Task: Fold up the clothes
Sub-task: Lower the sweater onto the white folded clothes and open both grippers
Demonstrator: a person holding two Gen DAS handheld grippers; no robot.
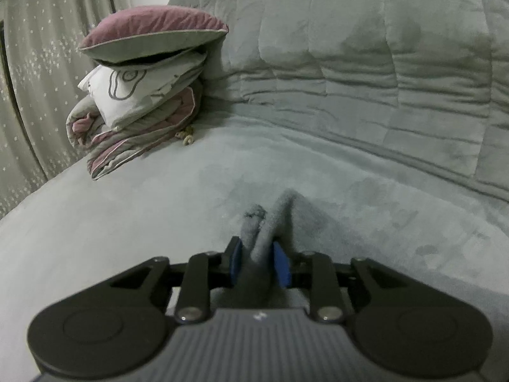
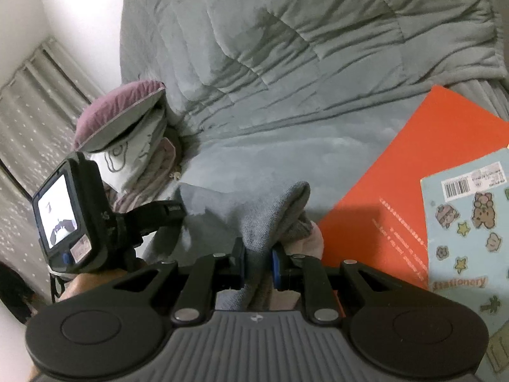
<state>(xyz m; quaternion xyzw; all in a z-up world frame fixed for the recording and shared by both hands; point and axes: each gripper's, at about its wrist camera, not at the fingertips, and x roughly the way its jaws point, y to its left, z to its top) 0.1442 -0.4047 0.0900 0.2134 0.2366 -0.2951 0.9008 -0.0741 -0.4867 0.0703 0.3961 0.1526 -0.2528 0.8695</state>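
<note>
A grey garment (image 1: 270, 222) lies bunched on the grey bed cover (image 1: 127, 222). In the left wrist view, a fold of it stands up between the blue pads (image 1: 236, 259) of my left gripper (image 1: 259, 262), which is shut on it. In the right wrist view my right gripper (image 2: 258, 265) is shut on another fold of the grey garment (image 2: 270, 213), with a bit of pink fabric (image 2: 310, 243) showing beside it. The left gripper (image 2: 173, 210), carrying a small lit screen, reaches the garment's left end there. The cloth below both grippers is hidden.
A purple and grey cushion (image 1: 152, 31) tops a pile of folded bedding (image 1: 140, 111) at the far left, by a star-patterned curtain (image 1: 38, 79). A quilted grey blanket (image 1: 366, 63) rises behind. At the right lie an orange folder (image 2: 397, 175) and a blue sticker book (image 2: 467, 222).
</note>
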